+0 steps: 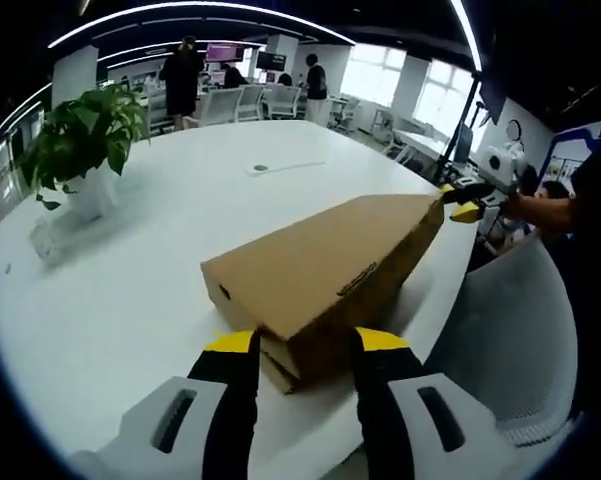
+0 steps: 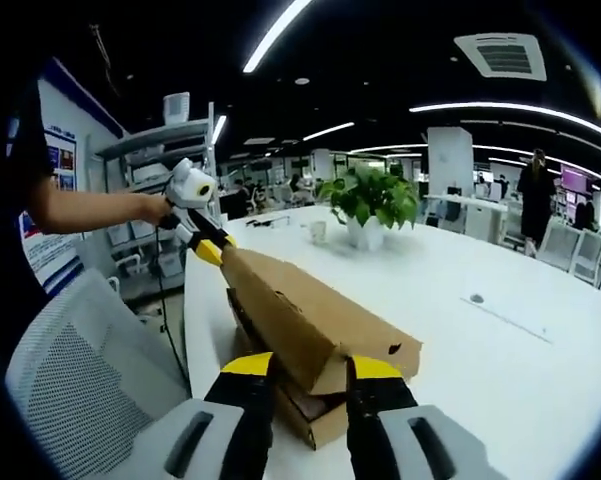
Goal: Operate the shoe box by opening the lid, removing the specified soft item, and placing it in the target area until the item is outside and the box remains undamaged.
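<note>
shoe box (image 1: 330,275) lid lifting, contents hidden | my left gripper (image 1: 305,345) and right gripper (image 2: 310,368) jaws apart at opposite ends | white bench (image 1: 150,270), plant (image 1: 80,140) far

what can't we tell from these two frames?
- Box contents: the lid sits tilted over the base in both views and covers the inside, so no soft item is visible.
- Grip: left tool and right tool meet opposite ends of the lid; the cardboard hides whether the tips pinch it.
- Print on the lid's side in the left gripper view: too small to read.
- Wall posters in the right gripper view: blurred.
</note>
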The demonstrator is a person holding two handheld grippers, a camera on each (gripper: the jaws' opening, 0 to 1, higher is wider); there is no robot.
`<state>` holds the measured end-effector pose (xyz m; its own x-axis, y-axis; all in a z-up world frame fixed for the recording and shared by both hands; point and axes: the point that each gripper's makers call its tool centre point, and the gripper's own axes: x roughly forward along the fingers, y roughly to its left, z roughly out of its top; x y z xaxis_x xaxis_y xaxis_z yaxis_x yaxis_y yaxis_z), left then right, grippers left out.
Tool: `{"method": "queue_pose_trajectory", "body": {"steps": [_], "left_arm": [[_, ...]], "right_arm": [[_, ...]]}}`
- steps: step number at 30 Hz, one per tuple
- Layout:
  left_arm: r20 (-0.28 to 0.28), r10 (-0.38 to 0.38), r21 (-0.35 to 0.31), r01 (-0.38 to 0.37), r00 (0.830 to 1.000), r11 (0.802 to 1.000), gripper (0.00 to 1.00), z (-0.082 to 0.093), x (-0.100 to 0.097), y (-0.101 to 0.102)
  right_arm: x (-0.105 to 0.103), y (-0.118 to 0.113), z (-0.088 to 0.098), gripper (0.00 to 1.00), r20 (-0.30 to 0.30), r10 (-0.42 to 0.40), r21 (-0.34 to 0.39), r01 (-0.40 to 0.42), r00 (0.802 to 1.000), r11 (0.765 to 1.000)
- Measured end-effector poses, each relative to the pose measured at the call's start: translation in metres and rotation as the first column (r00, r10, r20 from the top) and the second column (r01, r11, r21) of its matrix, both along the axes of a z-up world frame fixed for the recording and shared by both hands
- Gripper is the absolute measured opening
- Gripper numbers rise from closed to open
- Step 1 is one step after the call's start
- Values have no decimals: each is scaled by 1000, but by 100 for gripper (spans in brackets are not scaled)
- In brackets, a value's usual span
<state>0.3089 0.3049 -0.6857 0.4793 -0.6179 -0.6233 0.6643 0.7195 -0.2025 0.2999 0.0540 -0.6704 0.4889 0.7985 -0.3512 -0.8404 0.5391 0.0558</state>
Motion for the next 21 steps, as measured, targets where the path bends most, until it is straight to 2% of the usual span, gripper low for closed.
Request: {"method": "queue_pose_trajectory", "body": {"steps": [3,6,9,10,21], "left_arm": [[14,25,-44,-24,1000,999,39,9,5,0],[32,32,-58,-30,999,998,40,15,8,-2],[51,17,-34,-15,999,999,40,18,10,-5],[74,9,-1,-9,997,1000,40,18,13,-2],[126,36,-10,-35,991,999,36,36,34,-2]], "right_arm": [[7,0,7,25,19,-7,4,7,1000,1000],[14,-1,15,25,40,-13,11,13,999,1000],[19,-1,18,24,46,-17,17,16,999,1000],[20,-1,20,24,49,-18,20,17,999,1000],[41,0,37,27,96,-32,29,30,995,999]]}}
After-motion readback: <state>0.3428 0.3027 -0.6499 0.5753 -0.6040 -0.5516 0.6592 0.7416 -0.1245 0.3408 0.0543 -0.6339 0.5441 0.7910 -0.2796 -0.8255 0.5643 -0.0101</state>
